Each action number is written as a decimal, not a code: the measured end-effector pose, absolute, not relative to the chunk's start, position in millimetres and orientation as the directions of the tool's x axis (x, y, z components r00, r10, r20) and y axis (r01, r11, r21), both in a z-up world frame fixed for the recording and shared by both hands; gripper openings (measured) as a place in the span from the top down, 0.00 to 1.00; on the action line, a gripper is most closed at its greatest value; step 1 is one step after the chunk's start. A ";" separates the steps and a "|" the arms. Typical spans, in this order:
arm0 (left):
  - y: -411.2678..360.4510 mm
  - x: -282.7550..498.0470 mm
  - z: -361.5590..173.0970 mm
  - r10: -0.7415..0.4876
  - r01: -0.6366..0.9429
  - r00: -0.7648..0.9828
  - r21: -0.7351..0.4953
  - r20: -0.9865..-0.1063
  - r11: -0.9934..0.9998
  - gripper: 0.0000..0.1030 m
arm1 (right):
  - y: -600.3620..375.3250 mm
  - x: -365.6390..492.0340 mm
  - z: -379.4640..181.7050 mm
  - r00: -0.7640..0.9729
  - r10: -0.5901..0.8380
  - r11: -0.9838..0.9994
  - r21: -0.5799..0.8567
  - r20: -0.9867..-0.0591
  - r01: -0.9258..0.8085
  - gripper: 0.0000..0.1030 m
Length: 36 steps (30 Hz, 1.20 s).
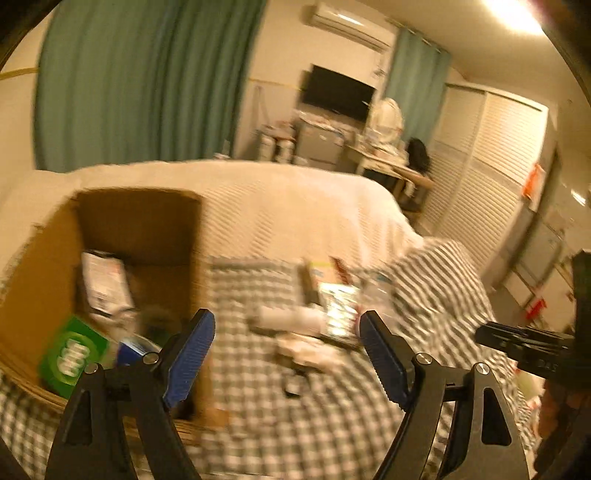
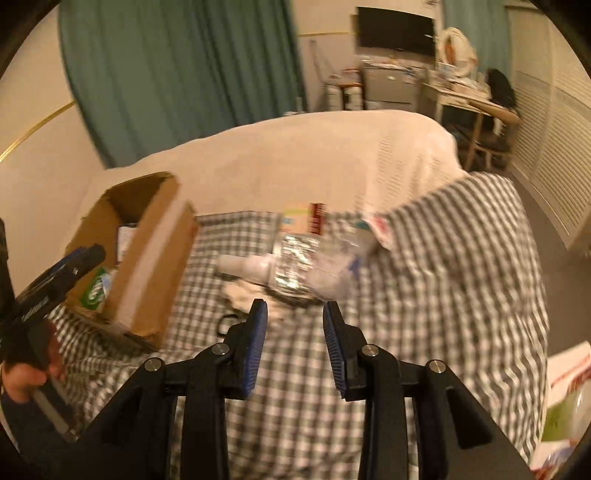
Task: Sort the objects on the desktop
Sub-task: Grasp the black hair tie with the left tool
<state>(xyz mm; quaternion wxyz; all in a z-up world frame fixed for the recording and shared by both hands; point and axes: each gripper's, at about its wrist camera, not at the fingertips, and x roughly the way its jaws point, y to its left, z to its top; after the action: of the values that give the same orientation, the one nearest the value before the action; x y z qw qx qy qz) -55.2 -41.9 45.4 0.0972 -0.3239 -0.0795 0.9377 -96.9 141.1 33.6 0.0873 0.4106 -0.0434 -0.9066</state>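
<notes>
An open cardboard box (image 1: 140, 229) stands on the checked cloth (image 1: 295, 424) at the left. It holds a green carton (image 1: 72, 356) and a white packet (image 1: 105, 284). My left gripper (image 1: 287, 317) hangs open beside the box with nothing between its fingers. Right of the box (image 2: 147, 266) lies a blurred heap: a white bottle (image 2: 243, 266), a foil pack (image 2: 295, 258), a clear plastic bottle (image 2: 336, 266) and a small carton (image 2: 299, 218). My right gripper (image 2: 295, 306) hovers just short of that heap, its jaws apart and empty.
A bed with a white cover (image 2: 332, 155) lies right behind the cloth. Teal curtains (image 2: 184, 74), a dark screen (image 2: 395, 31) and a cluttered desk (image 2: 476, 99) stand further back, and louvred doors (image 2: 554, 147) line the right. Packages (image 2: 569, 398) lie at the lower right.
</notes>
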 end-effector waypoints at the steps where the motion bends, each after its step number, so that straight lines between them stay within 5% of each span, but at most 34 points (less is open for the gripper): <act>1: -30.8 -57.1 40.2 0.243 -0.139 -0.754 -0.212 -0.611 -0.967 0.19 | 148.3 -95.9 30.9 -0.646 -0.197 -0.980 0.162 -0.738 0.114 0.70; 11: 15.9 -99.6 -42.1 0.176 -0.148 -0.573 -0.109 -0.801 -0.983 0.19 | 170.2 -94.2 7.9 -0.623 -0.248 -0.968 0.207 -0.742 0.139 0.65; 18: 13.4 -122.6 -85.3 0.050 -0.087 -0.552 -0.003 -0.833 -0.996 0.19 | 178.0 -114.9 -0.6 -0.616 -0.249 -0.968 0.215 -0.747 0.131 0.65; 26: 5.3 -121.7 -115.6 0.083 -0.092 -0.506 -0.041 -0.858 -0.995 0.20 | 164.9 -146.8 -21.6 -0.598 -0.211 -0.977 0.186 -0.773 0.104 0.65; 32: -5.1 -121.1 -121.3 0.132 -0.086 -0.486 -0.103 -0.864 -0.991 0.40 | 150.3 -152.9 -43.8 -0.558 -0.195 -0.981 0.164 -0.807 0.106 0.65; 36: -8.3 -118.0 -119.4 0.152 -0.100 -0.489 -0.118 -0.859 -0.988 0.67 | 147.3 -152.1 -49.1 -0.547 -0.179 -0.984 0.149 -0.818 0.099 0.65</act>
<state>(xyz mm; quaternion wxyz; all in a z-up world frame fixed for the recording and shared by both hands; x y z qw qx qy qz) -118.0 -8.3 -119.4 0.0728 -0.5002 -0.0260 0.8624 -152.1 147.3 -49.1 0.0790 0.4693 -0.0428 -0.8785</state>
